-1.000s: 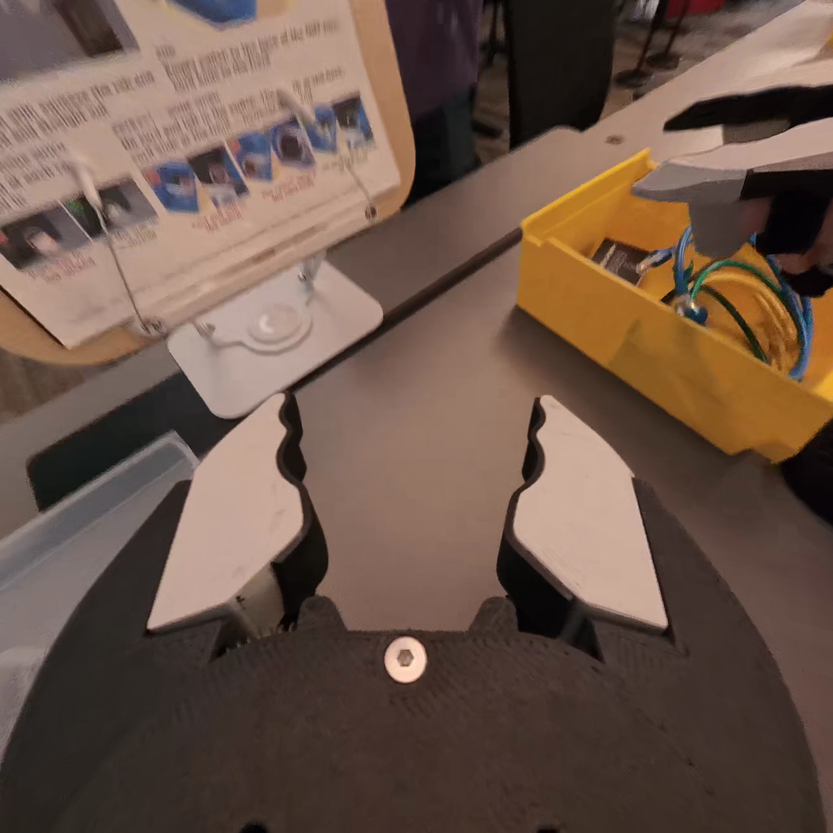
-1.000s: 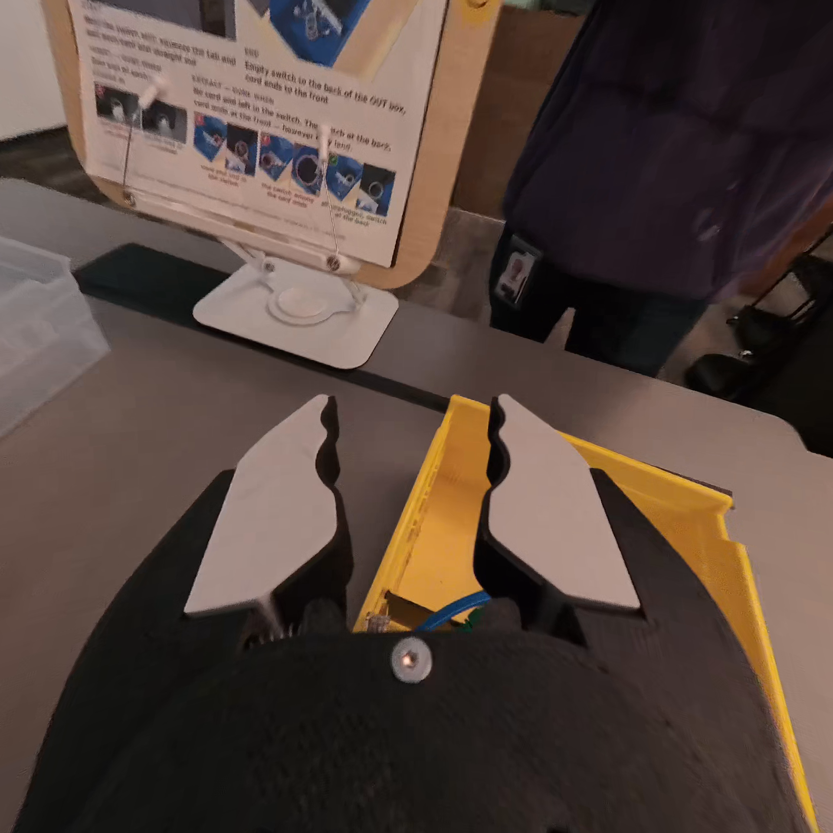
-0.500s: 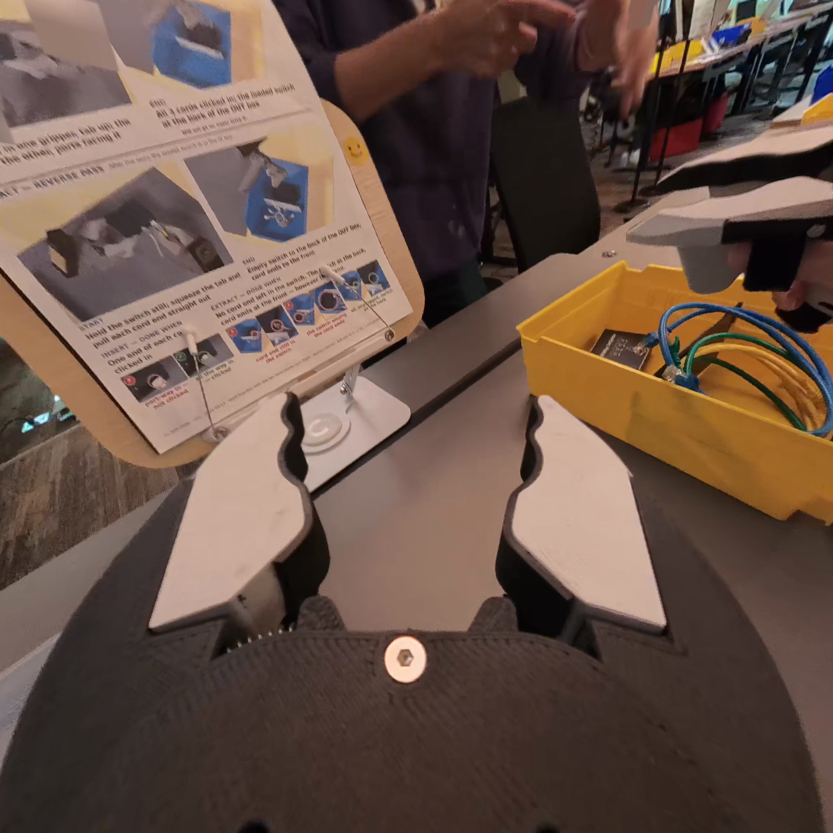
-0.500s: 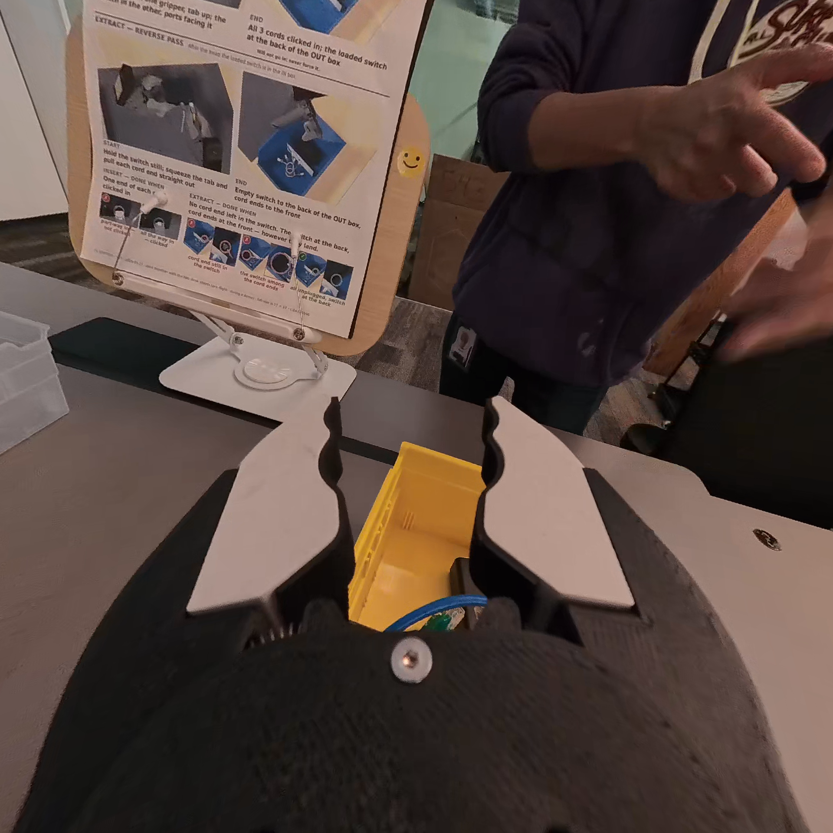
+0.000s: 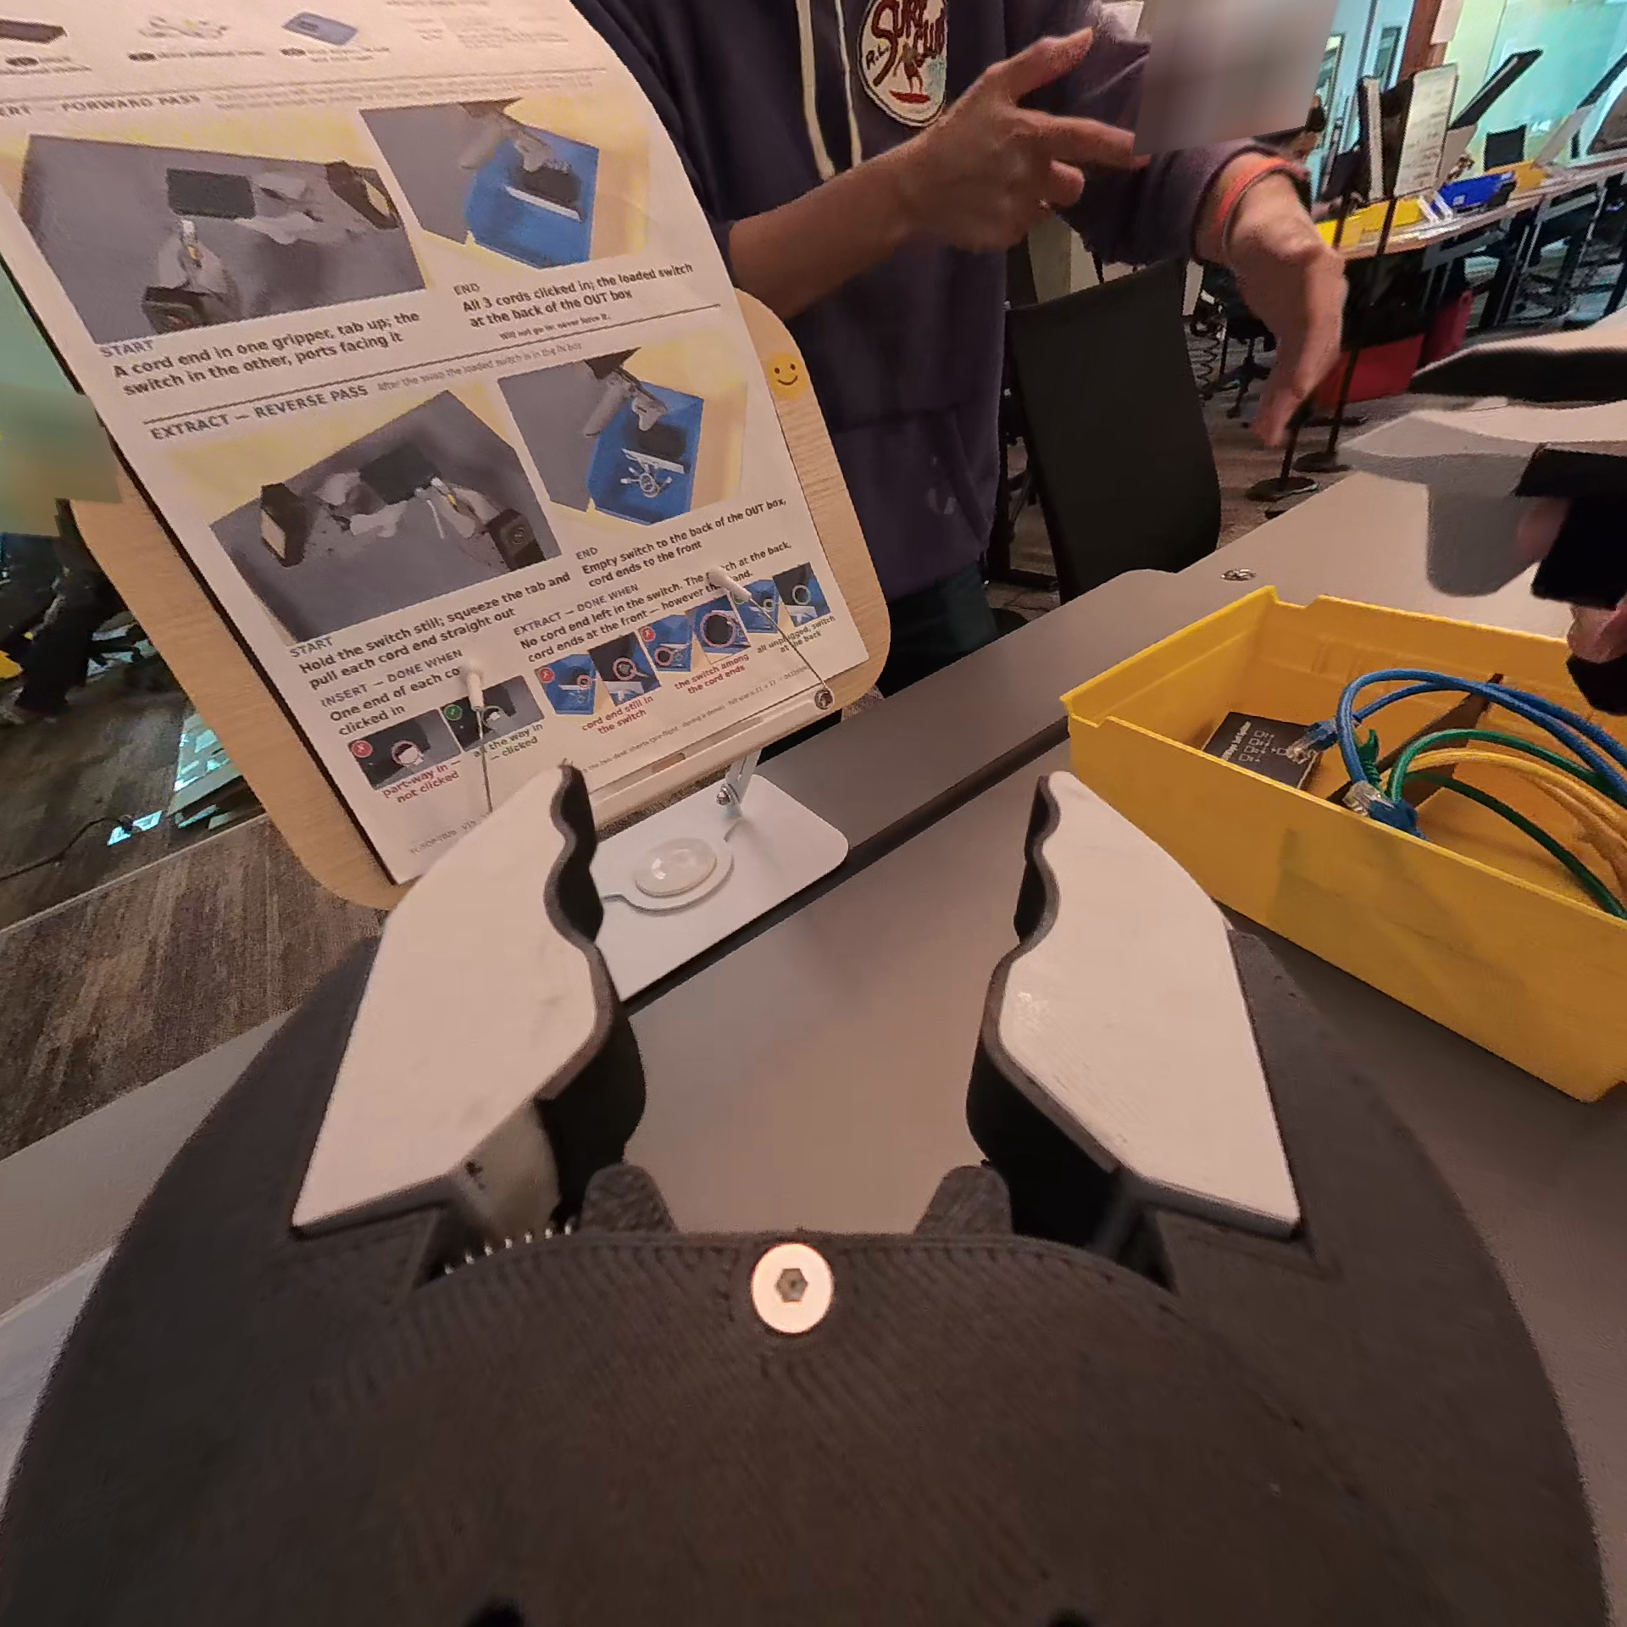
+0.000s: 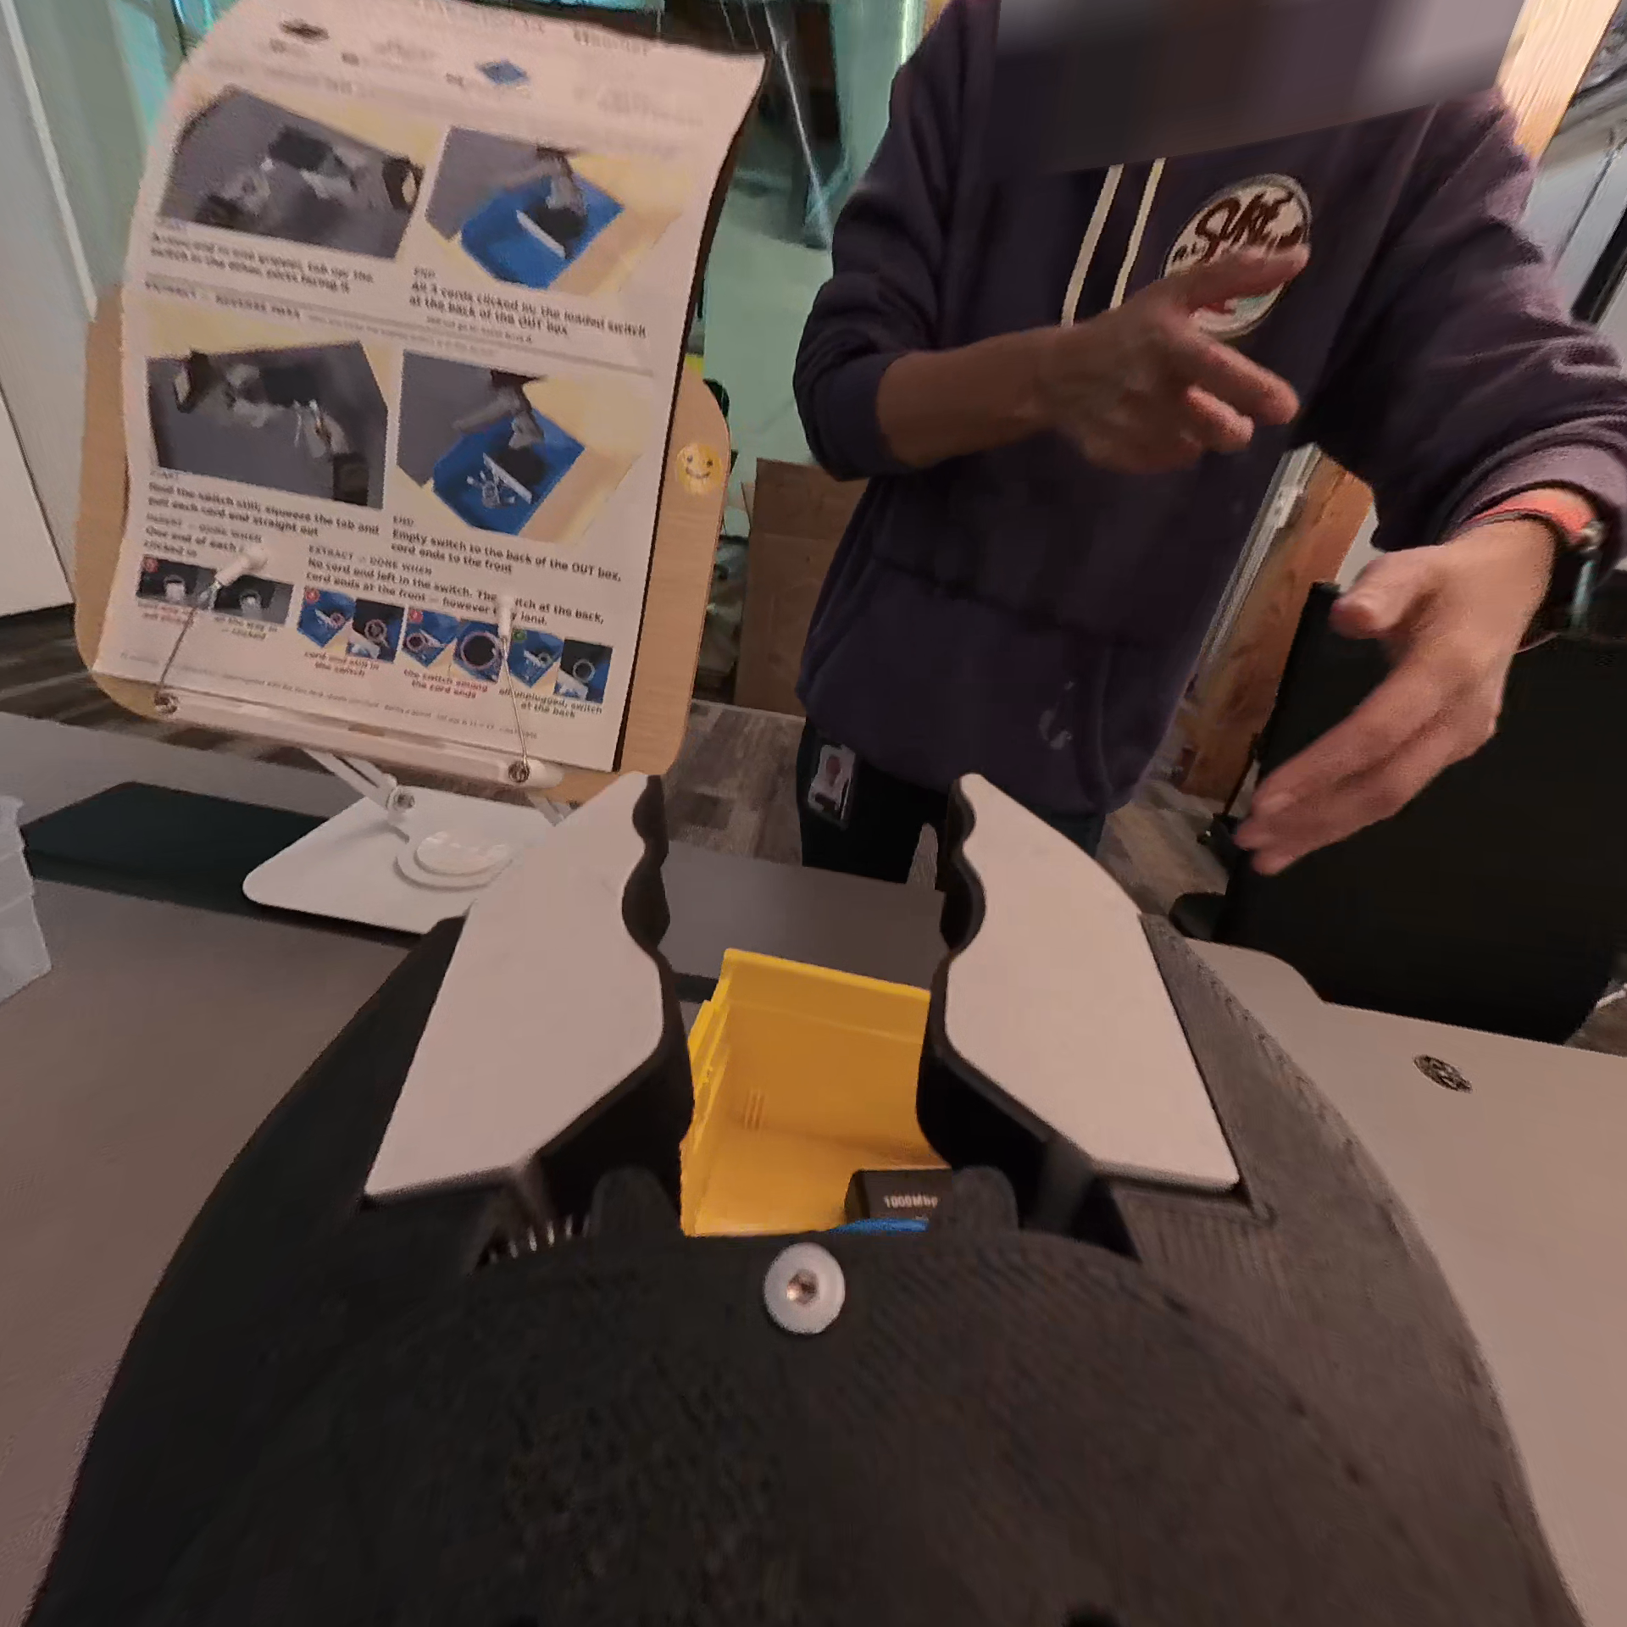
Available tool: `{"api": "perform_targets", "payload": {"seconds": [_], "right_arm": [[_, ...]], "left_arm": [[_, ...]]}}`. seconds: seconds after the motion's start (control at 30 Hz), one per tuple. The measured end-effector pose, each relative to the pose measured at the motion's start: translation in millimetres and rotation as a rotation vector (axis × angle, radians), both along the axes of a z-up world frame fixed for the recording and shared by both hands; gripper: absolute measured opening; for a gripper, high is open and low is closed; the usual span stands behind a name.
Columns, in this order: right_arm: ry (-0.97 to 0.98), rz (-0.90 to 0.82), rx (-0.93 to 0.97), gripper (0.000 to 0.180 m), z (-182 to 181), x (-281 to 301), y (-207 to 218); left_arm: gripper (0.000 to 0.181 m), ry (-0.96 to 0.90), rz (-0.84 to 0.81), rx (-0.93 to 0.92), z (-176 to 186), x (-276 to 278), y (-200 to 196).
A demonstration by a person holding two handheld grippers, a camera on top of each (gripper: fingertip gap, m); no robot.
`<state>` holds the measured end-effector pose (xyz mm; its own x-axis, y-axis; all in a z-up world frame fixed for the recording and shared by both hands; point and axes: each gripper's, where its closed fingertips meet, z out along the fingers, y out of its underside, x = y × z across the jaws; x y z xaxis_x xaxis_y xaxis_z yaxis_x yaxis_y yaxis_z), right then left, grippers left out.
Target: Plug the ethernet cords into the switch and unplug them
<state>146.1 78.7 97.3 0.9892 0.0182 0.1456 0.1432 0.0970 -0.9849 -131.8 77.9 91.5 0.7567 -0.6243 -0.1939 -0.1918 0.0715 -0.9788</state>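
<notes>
A yellow bin (image 5: 1409, 951) stands on the grey table at the right. In it lie a small black switch (image 5: 1263, 748) and looped blue (image 5: 1444, 695), green (image 5: 1497, 806) and yellow (image 5: 1576, 792) ethernet cords. My left gripper (image 5: 806, 828) is open and empty above the bare table, left of the bin. My right gripper (image 6: 801, 828) is open and empty above the bin (image 6: 792, 1083); the switch (image 6: 898, 1196) shows at the base of its fingers. It also shows blurred at the right edge of the left wrist view (image 5: 1514, 493).
An instruction sheet on a wooden board (image 5: 423, 423) stands on a white stand (image 5: 704, 872) at the table's far edge. A person in a dark hoodie (image 6: 1233, 493) stands behind the table with both hands out. A clear plastic box (image 6: 13, 907) sits at the left.
Both grippers have tilted upward and risen, so more of the board and the person shows. The right gripper has pulled back over the bin. Both stay open.
</notes>
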Motion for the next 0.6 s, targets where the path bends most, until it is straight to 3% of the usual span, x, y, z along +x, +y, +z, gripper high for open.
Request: {"api": "perform_targets", "payload": {"seconds": [0.3,0.6], "right_arm": [[-0.029,0.022,-0.002,0.06,-1.2,-4.4,1.1],[-0.097,0.084,-0.14,0.061,-24.2,-22.4,9.8]], "left_arm": [[0.095,0.033,-0.009,-0.03,-5.7,0.8,1.3],[0.097,0.075,-0.026,-0.088,-16.0,2.6,2.0]]}}
